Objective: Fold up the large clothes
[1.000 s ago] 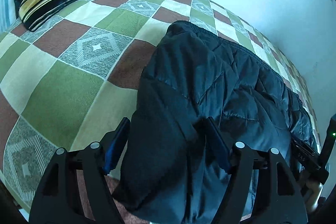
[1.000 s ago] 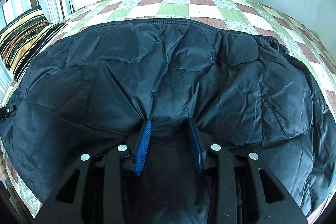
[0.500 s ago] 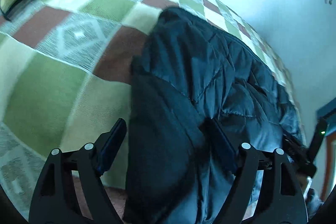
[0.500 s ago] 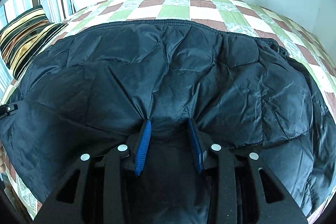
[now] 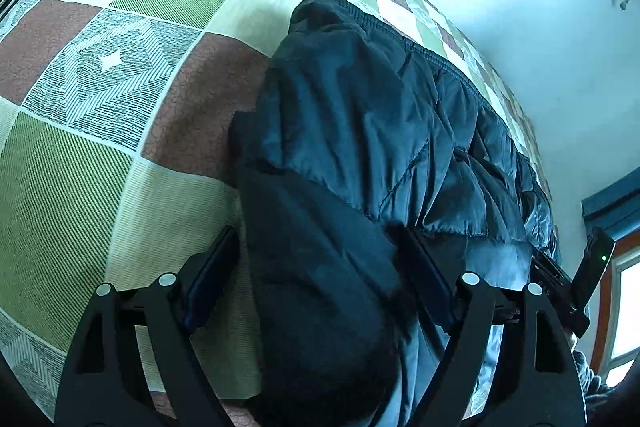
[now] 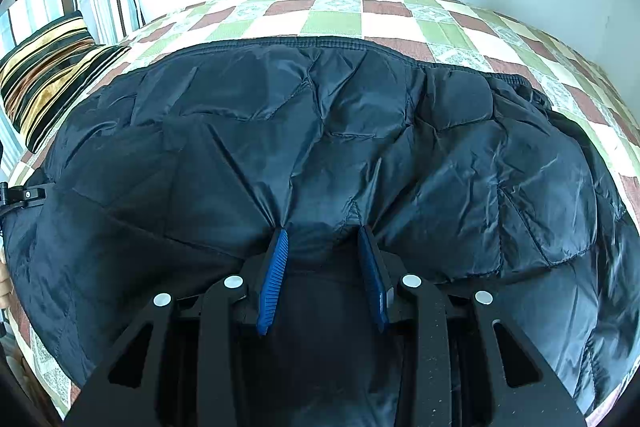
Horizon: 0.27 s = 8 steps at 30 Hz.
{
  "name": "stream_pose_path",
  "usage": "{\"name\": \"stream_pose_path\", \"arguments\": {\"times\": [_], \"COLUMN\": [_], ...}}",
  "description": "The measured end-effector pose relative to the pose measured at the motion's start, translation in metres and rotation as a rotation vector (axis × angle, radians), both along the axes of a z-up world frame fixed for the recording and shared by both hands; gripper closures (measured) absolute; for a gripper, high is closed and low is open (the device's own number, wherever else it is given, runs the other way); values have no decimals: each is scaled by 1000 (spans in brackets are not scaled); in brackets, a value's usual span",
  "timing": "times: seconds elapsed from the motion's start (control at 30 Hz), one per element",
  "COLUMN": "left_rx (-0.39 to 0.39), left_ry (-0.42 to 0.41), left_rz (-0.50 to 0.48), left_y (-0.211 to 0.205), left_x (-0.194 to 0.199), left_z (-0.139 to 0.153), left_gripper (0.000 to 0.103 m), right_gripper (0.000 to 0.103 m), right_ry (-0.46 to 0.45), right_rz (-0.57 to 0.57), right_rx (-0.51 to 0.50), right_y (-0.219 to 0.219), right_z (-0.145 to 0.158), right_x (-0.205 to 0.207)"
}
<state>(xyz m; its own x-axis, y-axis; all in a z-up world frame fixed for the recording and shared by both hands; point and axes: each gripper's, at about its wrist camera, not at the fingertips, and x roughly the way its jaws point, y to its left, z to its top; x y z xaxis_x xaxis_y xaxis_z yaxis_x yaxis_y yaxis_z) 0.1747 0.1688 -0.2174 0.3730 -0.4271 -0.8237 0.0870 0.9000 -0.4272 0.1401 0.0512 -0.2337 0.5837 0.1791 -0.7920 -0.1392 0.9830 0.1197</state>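
A dark navy quilted jacket (image 6: 320, 131) lies spread across a checked bed cover (image 6: 340, 15). My right gripper (image 6: 322, 229) is shut on a bunch of its near edge, and creases fan out from the fingertips. In the left wrist view the jacket (image 5: 360, 131) runs away to the right, with its thick folded end between the wide jaws of my left gripper (image 5: 316, 231). The left pad (image 5: 216, 267) stands just off the fabric; the right finger (image 5: 424, 267) lies against it. Jacket hides the bed under both grippers.
Striped pillows (image 6: 44, 67) rest at the bed's far left by a white wall. The other gripper's body with a green light (image 5: 596, 259) shows at the jacket's far end. A window (image 5: 624, 307) is at the right edge. Bare cover (image 5: 100, 87) stretches left of the jacket.
The left gripper has tipped downward and come closer to the jacket's end, its jaws a little wider; the pillow has slid almost out of its view. The right gripper has not moved.
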Motion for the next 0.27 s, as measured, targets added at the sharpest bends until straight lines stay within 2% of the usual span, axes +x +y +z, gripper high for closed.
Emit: {"name": "stream_pose_path", "arguments": {"times": [0.27], "left_rx": [13], "left_ry": [36], "left_rz": [-25], "left_y": [10], "left_x": [9], "left_z": [6], "left_gripper": [21], "right_gripper": [66], "right_ry": [-4], "right_rz": [0], "right_rx": [1], "right_y": [0], "right_z": [0], "right_x": [0]}}
